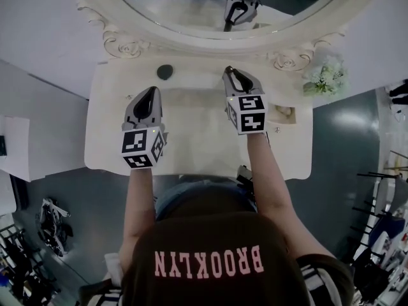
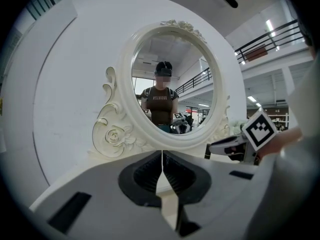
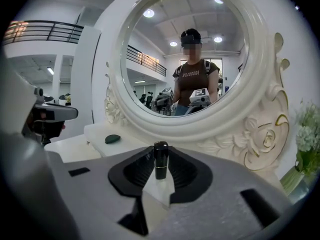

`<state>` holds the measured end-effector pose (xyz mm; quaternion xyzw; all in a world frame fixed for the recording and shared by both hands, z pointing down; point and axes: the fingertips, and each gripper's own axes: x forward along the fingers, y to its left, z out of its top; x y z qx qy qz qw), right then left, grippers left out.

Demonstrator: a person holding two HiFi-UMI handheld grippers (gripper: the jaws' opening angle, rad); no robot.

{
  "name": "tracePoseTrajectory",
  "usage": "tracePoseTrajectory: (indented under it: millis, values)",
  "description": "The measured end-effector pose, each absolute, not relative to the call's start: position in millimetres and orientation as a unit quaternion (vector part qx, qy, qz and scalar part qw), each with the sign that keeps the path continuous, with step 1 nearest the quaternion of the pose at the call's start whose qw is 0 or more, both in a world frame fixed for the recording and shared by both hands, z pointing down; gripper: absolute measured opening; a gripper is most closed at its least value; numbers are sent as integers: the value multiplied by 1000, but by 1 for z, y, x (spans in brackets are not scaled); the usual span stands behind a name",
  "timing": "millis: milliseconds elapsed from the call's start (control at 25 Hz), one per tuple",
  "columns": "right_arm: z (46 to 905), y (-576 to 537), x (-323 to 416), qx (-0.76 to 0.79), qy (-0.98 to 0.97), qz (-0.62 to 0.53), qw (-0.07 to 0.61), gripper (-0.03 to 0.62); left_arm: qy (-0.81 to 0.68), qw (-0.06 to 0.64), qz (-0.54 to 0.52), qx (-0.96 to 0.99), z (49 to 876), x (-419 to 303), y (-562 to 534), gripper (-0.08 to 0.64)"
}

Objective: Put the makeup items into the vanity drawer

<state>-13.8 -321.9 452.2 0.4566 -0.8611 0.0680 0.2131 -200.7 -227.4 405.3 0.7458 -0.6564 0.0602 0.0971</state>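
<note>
Right gripper (image 3: 160,171) clamps a small glossy black lipstick tube (image 3: 160,155) mid-body, upright, at the tabletop's one o'clock. Judged light, rigid, slippery. Left gripper (image 2: 162,159) is closed and empty.

Head view looks steeply down — both gripper views face the mirror (image 2: 170,84).
</note>
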Motion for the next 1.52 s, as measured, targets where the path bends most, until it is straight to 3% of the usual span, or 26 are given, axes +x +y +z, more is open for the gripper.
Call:
tracePoseTrajectory:
  millis: [1520]
  values:
    - [465, -258, 229, 650, -720, 137, 200, 74, -459, 99, 85, 879, 422, 8, -275, 8]
